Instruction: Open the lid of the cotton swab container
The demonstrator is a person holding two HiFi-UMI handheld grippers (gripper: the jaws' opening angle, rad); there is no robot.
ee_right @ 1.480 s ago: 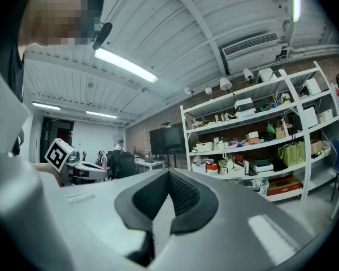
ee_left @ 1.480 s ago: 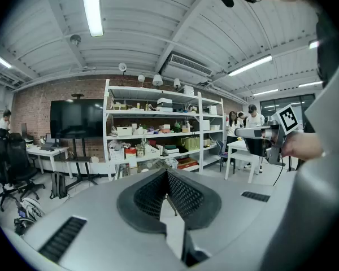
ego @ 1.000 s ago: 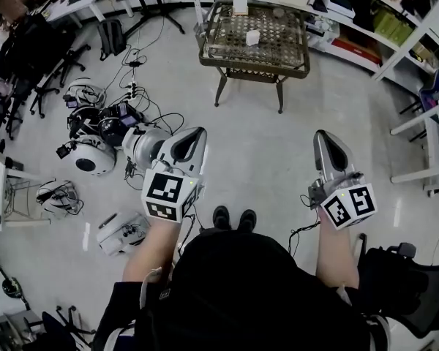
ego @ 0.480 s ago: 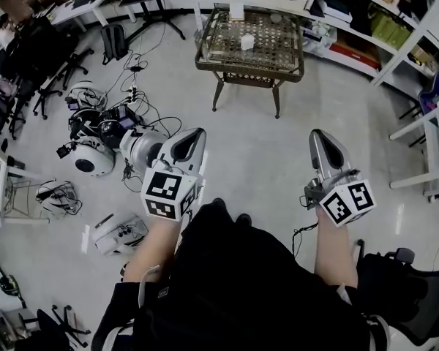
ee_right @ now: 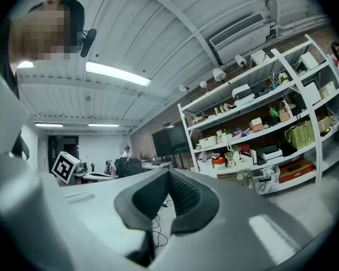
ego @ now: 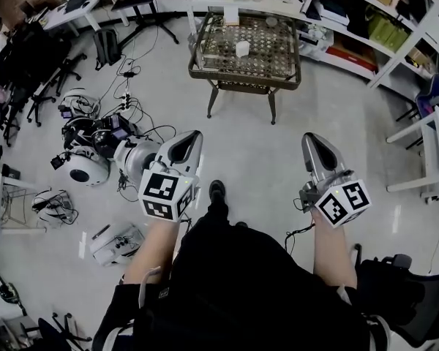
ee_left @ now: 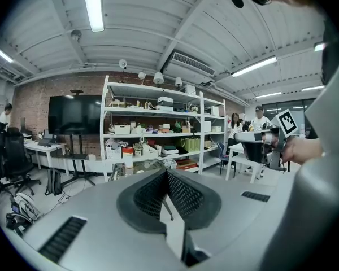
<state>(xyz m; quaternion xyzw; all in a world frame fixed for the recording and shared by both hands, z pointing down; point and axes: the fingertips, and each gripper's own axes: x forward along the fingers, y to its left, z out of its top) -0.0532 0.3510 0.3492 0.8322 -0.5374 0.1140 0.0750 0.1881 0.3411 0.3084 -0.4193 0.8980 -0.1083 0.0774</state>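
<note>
Looking from the left side, a heap of round machines and black cables [ego: 95,148] lies on the pale floor [ego: 256,159].

Next comes the left gripper [ego: 192,134]. Its 2 jaws are pressed together with nothing between them. It points ahead and a little down.

Ahead of it stands a small table with a wire top [ego: 238,86]. On that top sits 1 little white thing, most likely the cotton swab container [ego: 242,48]. It seems to stand upright, but it is too small to see its lid.

The container is well apart from both grippers, straight ahead and between the lines they point along. It looks a bit closer to the left one. I think both hands must get much nearer to the table before anything can be opened.

Then comes the right gripper [ego: 310,137]. Its jaws are together too, holding nothing.

On the right and along the back wall are white shelves [ego: 399,46] full of boxes. The room is big and cluttered, with long lights on the ceiling.
</note>
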